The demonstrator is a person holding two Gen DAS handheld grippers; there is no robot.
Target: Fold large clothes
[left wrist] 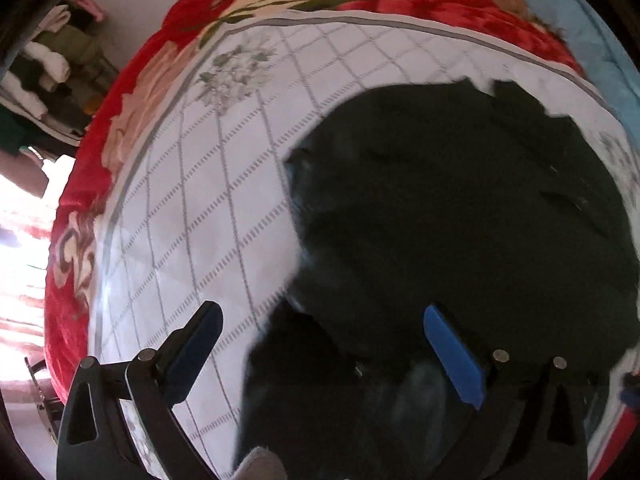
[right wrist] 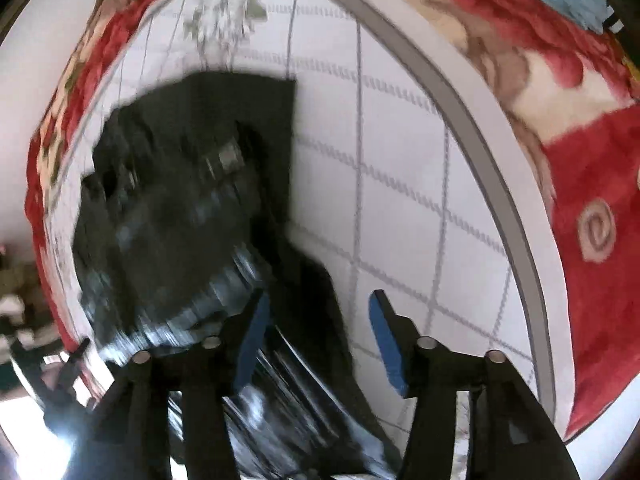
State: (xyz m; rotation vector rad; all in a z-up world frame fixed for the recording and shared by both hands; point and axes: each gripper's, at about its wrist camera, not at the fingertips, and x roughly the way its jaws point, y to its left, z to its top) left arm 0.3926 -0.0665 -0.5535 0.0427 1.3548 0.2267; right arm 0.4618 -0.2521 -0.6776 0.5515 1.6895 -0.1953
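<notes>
Two hand-held grippers hang over a bed, both pointing steeply down at one large black garment (left wrist: 460, 208) spread on a white quilted sheet with a grey grid and grey flower prints (left wrist: 192, 216). The garment lies flat across the middle of that sheet, with a darker fold of it trailing toward the near edge.

Under the sheet sits a plush red blanket with cream and pink flowers (left wrist: 132, 92), showing all round the border, and a pale blue cloth (left wrist: 580, 28) lies at the far corner.

The left hand-held gripper (left wrist: 320, 328) stands released, its blue-padded fingers spread wide, one over the bare sheet and the other over the black fabric, nothing pinched between them.

The right hand-held gripper (right wrist: 320, 320) is also released, jaws parted over the garment's edge where black cloth meets white sheet; the pads press on nothing. That view is badly smeared, so the fabric's detail is lost.

Folded clothes on shelves (left wrist: 48, 64) stand off to the side.
</notes>
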